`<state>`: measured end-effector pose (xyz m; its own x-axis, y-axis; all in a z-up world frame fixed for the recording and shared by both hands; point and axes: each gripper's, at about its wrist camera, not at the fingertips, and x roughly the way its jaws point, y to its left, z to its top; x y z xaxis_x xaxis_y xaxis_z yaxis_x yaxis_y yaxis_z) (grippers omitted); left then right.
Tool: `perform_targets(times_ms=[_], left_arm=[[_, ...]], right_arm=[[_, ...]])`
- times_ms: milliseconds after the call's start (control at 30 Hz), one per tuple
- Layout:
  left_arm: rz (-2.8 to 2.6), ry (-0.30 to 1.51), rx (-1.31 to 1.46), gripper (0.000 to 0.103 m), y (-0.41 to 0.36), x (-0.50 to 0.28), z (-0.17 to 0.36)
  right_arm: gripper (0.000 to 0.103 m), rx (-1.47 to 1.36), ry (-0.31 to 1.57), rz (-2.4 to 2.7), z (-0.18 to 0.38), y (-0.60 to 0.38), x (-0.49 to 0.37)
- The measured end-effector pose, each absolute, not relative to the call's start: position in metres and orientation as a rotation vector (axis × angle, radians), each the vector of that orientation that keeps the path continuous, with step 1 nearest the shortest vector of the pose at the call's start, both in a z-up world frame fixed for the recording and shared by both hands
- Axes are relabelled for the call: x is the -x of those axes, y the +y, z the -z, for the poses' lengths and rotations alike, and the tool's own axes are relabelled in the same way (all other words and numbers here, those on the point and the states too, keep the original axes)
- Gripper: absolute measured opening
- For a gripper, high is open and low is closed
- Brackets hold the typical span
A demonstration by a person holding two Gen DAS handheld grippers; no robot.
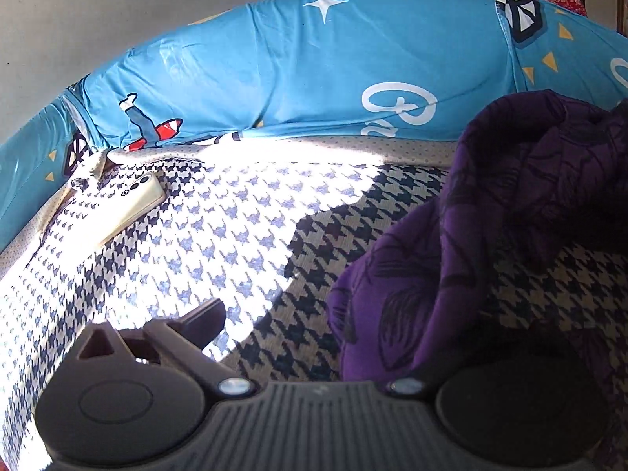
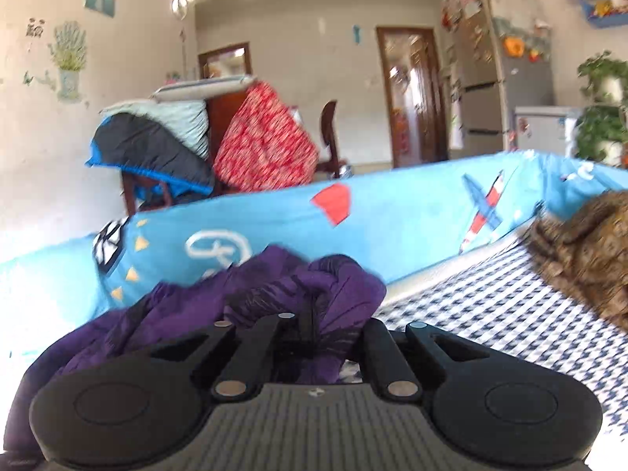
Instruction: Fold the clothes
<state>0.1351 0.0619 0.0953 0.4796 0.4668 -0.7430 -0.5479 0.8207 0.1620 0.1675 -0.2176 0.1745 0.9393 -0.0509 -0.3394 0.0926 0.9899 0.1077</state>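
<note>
Purple garment (image 2: 274, 286) bunched at twelve o'clock, pinched by right gripper (image 2: 312, 325) for lifting; left gripper (image 1: 314, 337) spread, its right finger probably buried in cloth.

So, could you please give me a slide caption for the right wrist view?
Right gripper shut on bunched purple garment over the houndstooth bedspread.

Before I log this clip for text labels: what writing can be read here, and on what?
White cursive lettering on the blue printed bolster cushion: a looped capital, perhaps "P", then letters hidden by the purple patterned garment; no whole word is readable.
Papers and magnets on the grey fridge: too blurred.
Cream phone: no text legible.
</note>
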Motion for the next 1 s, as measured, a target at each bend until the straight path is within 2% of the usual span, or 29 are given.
perform_targets(times_ms=[100, 200, 267, 333, 400, 500, 667, 700, 767, 800, 833, 1000], left_arm=[[-0.629, 0.867, 0.110, 0.103, 0.060, -0.136, -0.095], [-0.616, 0.868, 0.113, 0.103, 0.058, -0.134, -0.095], [-0.584, 0.874, 0.119, 0.103, 0.054, -0.135, -0.096], [-0.560, 0.868, 0.123, 0.103, 0.050, -0.136, -0.098], [-0.545, 0.850, 0.121, 0.103, 0.046, -0.136, -0.101], [-0.534, 0.823, 0.119, 0.103, 0.042, -0.135, -0.106], [-0.545, 0.786, 0.140, 0.103, 0.046, -0.131, -0.116], [-0.546, 0.784, 0.146, 0.103, 0.047, -0.131, -0.117], [-0.546, 0.782, 0.158, 0.103, 0.050, -0.130, -0.118], [-0.544, 0.784, 0.162, 0.103, 0.050, -0.130, -0.118], [-0.542, 0.785, 0.164, 0.103, 0.050, -0.130, -0.118], [-0.527, 0.786, 0.161, 0.103, 0.047, -0.130, -0.118]], right_arm=[[0.005, -0.126, 0.299, 0.159, -0.188, -0.241, -0.170], [0.007, -0.141, 0.369, 0.125, -0.187, -0.254, -0.178], [0.013, -0.133, 0.428, 0.116, -0.183, -0.257, -0.182], [0.026, -0.111, 0.472, 0.116, -0.179, -0.257, -0.185], [0.032, -0.112, 0.516, 0.109, -0.174, -0.259, -0.187], [0.034, -0.131, 0.559, 0.116, -0.170, -0.263, -0.187], [0.036, -0.148, 0.491, 0.110, -0.180, -0.264, -0.174], [0.039, -0.174, 0.483, 0.097, -0.182, -0.267, -0.173], [0.058, -0.274, 0.526, 0.053, -0.181, -0.278, -0.178], [0.083, -0.326, 0.575, 0.029, -0.177, -0.285, -0.183], [0.092, -0.351, 0.621, 0.017, -0.172, -0.288, -0.187], [0.092, -0.344, 0.760, 0.045, -0.153, -0.292, -0.193]])
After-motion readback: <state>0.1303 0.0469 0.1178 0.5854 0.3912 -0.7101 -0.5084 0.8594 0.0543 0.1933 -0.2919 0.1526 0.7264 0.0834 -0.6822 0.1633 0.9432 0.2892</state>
